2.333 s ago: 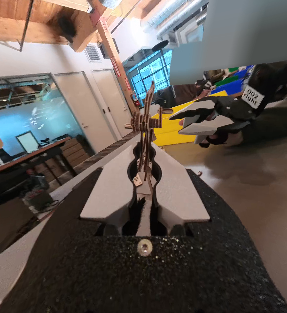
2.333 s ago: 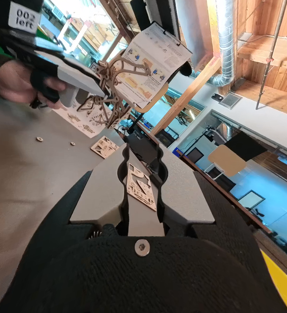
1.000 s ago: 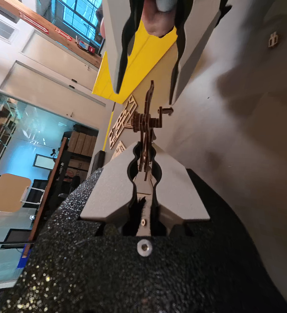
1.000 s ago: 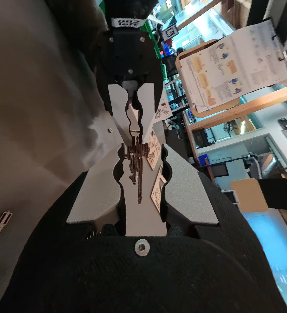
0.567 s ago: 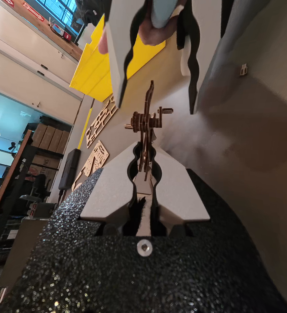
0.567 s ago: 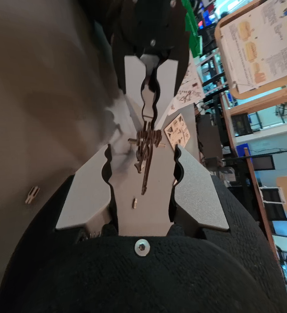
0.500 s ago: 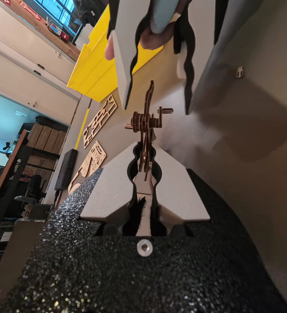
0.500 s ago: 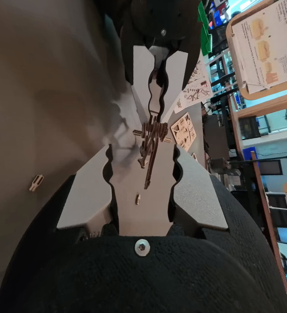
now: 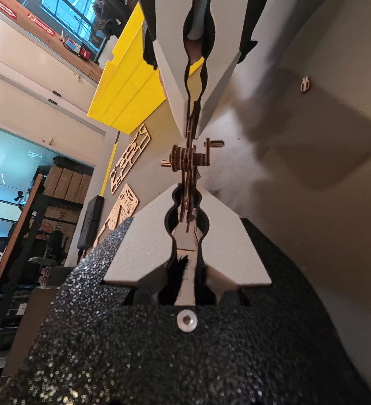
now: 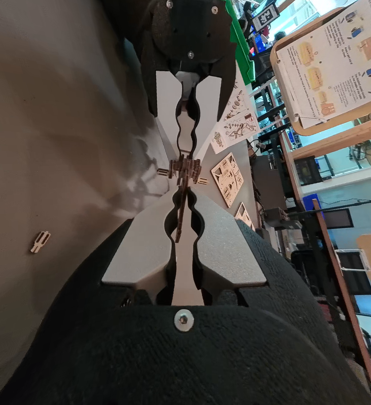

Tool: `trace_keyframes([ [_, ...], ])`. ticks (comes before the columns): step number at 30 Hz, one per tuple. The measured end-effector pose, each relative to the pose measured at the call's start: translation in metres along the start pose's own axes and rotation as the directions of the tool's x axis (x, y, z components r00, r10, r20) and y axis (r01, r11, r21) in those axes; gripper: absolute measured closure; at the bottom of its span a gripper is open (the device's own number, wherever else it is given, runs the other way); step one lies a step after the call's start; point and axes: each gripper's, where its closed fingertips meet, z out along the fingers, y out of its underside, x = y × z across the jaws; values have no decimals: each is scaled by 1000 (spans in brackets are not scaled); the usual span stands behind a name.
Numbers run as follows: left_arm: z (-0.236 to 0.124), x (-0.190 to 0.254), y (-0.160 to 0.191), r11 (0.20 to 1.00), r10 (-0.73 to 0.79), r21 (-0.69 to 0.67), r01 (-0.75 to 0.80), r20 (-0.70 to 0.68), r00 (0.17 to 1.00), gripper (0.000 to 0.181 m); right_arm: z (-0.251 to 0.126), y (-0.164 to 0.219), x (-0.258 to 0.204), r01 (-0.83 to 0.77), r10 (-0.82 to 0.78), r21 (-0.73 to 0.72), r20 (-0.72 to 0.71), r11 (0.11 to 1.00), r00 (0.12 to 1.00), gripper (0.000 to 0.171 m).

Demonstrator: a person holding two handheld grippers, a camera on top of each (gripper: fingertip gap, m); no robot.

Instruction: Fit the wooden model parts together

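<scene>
Model [image 9: 187, 162] hangs over the grey table [image 9: 311, 219], pinched at both ends: my left gripper [image 9: 187, 192] is clamped on its lower struts, my right gripper [image 10: 184, 192] on its long arm, the two facing tip to tip. Loose small part [image 10: 40, 241] lies left on the table; part sheets [image 10: 227, 178] lie right.

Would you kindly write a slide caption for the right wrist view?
Both grippers, right and left, clamp opposite ends of the wooden model above the table.
</scene>
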Motion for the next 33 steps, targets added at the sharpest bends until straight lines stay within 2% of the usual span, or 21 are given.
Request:
trace_keyframes([
  [4, -4, -4, -5, 998, 27, 55, -30, 44, 999, 169, 0, -3, 3, 1, -1, 17, -23, 1000, 1000, 171],
  [7, -10, 0, -23, 985, 18, 171, -23, 27, 999, 120, -1, -4, 7, -17, 18, 32, -38, 999, 999, 171],
  [9, -11, 1, -26, 981, 11, 192, -14, 16, 1000, 113, -2, -4, 8, -37, 39, 43, -42, 998, 998, 171],
  [14, -13, 2, -32, 972, 74, 219, -86, 65, 995, 134, -3, -11, 8, -92, 95, 89, -22, 992, 995, 171],
  [24, -20, -6, -40, 961, 56, 263, -84, 113, 992, 143, -3, -15, 8, -135, 136, 124, -5, 983, 991, 171],
  [26, -21, -6, -41, 959, 59, 271, -89, 118, 991, 151, -3, -15, 7, -136, 137, 125, -4, 983, 991, 171],
  [33, -21, -7, -40, 959, 59, 270, -91, 125, 990, 152, -2, -15, 8, -135, 138, 124, -11, 983, 990, 171],
])
